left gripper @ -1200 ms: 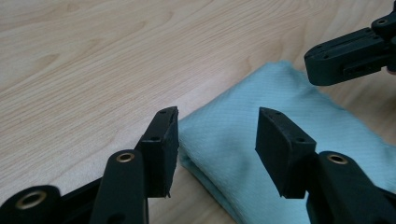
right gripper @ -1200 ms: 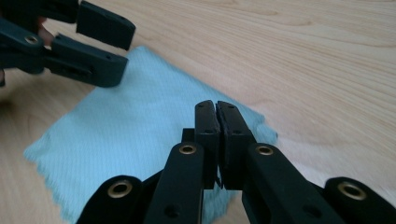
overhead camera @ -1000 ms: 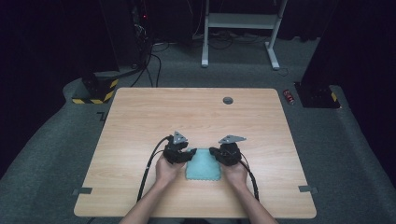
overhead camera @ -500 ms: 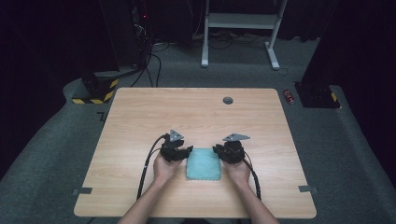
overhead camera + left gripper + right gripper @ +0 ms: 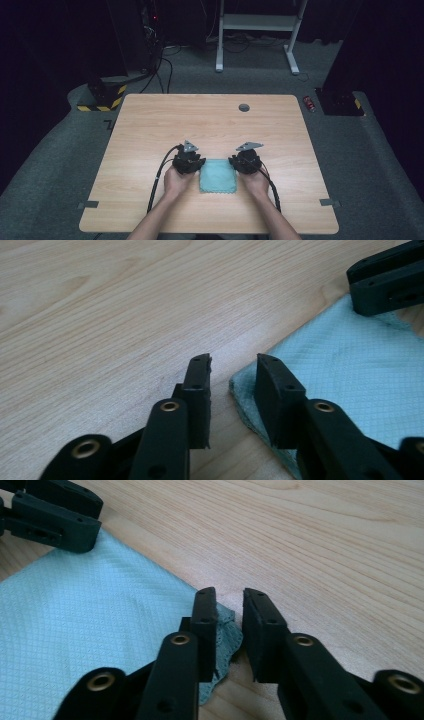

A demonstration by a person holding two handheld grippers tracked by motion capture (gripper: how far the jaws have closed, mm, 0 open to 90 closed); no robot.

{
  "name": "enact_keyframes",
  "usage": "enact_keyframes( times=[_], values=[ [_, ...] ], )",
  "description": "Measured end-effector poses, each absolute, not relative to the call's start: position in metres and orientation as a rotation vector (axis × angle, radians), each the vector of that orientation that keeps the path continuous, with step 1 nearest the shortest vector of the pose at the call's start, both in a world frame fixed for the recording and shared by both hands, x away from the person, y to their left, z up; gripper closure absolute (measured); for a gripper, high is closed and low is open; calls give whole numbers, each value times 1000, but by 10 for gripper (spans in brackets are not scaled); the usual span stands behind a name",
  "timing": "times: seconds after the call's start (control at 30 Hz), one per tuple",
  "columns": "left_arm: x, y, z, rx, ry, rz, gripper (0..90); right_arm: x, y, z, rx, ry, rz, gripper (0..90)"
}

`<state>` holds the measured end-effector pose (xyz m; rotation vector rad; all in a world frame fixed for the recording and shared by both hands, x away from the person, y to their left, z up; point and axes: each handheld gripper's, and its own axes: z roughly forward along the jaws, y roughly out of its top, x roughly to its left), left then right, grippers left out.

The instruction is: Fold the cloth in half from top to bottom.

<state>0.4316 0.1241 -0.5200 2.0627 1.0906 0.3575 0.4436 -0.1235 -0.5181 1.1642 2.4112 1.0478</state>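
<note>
High view – surroundings: wooden table (image 5: 210,125) mostly bare; small dark round disc (image 5: 244,107) near the far edge, well apart from the work. White frame legs (image 5: 255,30) and a yellow-black striped block (image 5: 102,97) on the floor beyond. Nothing between claws and cloth.
High view – cloth: teal cloth (image 5: 218,176) lies flat near the table's near edge, between the two hands.
High view – claws: left claw (image 5: 189,162) at the cloth's far-left corner, right claw (image 5: 245,163) at its far-right corner; opening not readable here.
Left gripper view – claw: left claw (image 5: 232,390) spread moderately, holding nothing; jaws straddle the cloth (image 5: 350,375) corner edge, one jaw over bare wood, the other over fabric. Other claw's jaws sit at the far corner.
Right gripper view – claw: right claw (image 5: 229,627) narrowly open, not pinching; cloth (image 5: 90,620) corner with its frayed edge lies at the left-hand jaw, gap over the corner tip.
</note>
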Motion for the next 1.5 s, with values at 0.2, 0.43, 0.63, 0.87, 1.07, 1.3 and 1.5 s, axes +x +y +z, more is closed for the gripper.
enact_keyframes(
  times=[0.2,0.43,0.63,0.87,1.07,1.3,1.5],
  values=[
    [434,127,-520,2040,1089,278,839,444,-122,-517,1143,2436,1047,874],
    [442,127,-515,2038,1081,295,881,450,-121,-513,1142,2426,1055,887],
    [461,126,-510,1975,1122,290,881,463,-122,-507,1178,2388,1062,887],
    [461,126,-507,1956,1179,347,620,472,-125,-513,1246,2356,1075,774],
    [423,126,-501,2039,1066,399,521,451,-131,-506,1183,2366,1129,785],
    [407,126,-514,2135,1030,410,521,434,-127,-512,1107,2439,1118,829],
    [401,130,-515,2130,1035,414,510,432,-130,-517,1123,2439,1080,824]
  ],
)
